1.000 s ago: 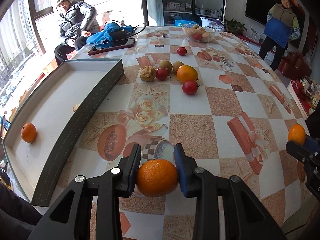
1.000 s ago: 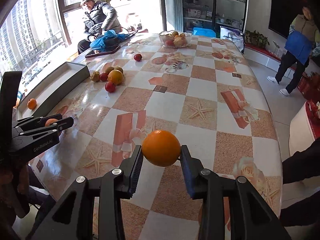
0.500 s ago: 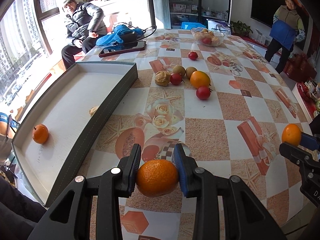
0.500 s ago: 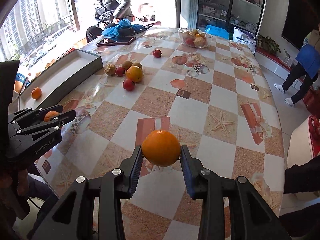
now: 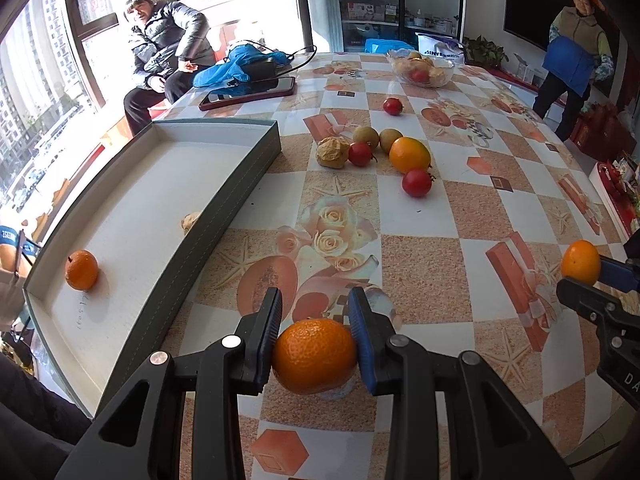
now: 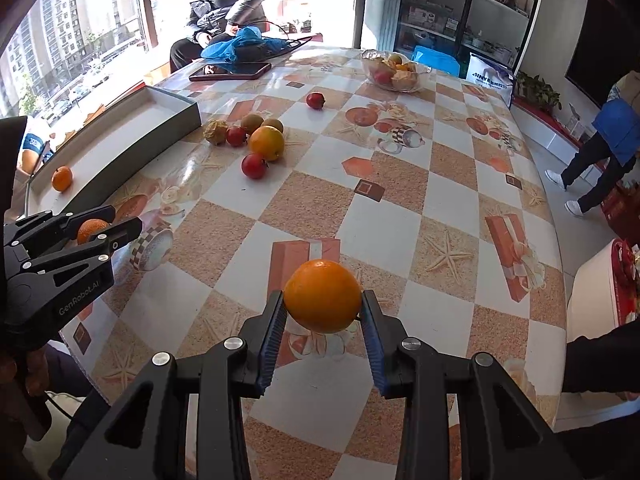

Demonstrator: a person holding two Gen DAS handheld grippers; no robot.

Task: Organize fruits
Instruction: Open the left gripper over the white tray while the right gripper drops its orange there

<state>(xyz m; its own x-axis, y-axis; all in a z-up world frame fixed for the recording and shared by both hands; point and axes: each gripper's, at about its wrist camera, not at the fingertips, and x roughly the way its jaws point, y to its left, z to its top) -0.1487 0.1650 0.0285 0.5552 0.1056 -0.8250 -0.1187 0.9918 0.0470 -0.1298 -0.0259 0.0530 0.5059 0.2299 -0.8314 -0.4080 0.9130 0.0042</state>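
My left gripper (image 5: 315,322) is shut on a bumpy tangerine (image 5: 314,356), held above the table's near edge, just right of the grey tray (image 5: 224,204). One small orange (image 5: 81,269) lies in the tray's near end. My right gripper (image 6: 323,312) is shut on a smooth orange (image 6: 322,296) over the table's near middle. The same orange (image 5: 580,262) shows at the right edge of the left wrist view. A cluster of loose fruit sits mid-table: a large orange (image 5: 409,155), red fruits (image 5: 417,183), brown ones (image 5: 365,136).
A glass bowl of fruit (image 5: 421,68) stands at the far end, with a tablet (image 5: 248,92) and blue cloth (image 5: 236,68) far left. One person (image 5: 168,52) sits by the window; another (image 5: 572,60) stands at the right.
Both grippers keep their fruit. The right gripper has drifted sideways, and the table and the loose fruit sit differently in its view. In the left view the tray shows more fully.
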